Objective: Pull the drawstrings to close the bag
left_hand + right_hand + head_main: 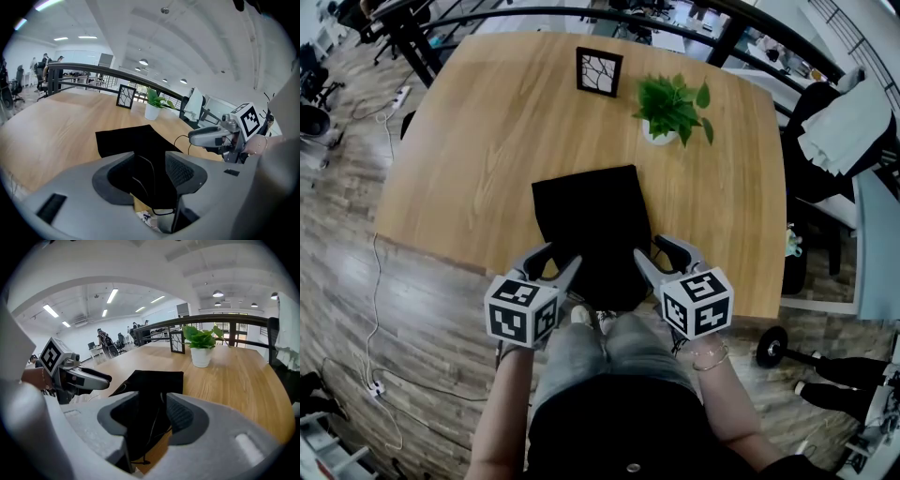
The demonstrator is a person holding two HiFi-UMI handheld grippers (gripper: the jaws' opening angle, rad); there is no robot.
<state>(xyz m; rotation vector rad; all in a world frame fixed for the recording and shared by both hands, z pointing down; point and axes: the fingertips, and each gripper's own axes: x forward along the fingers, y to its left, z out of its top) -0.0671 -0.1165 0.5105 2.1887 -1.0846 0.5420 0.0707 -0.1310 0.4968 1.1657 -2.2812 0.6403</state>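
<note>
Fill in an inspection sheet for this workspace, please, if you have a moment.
Surface: wooden table, three things on it.
Job's things: black bag lies flat at the near edge, its end overhanging; drawstrings hang loose.
Clutter: picture frame and potted plant at the far edge.
Tongs: left tongs and right tongs both open, flanking the bag's near end, gripping nothing.
Cables: white cable trails on the floor at left.
Surroundings: railing, draped chair, dumbbell.
</note>
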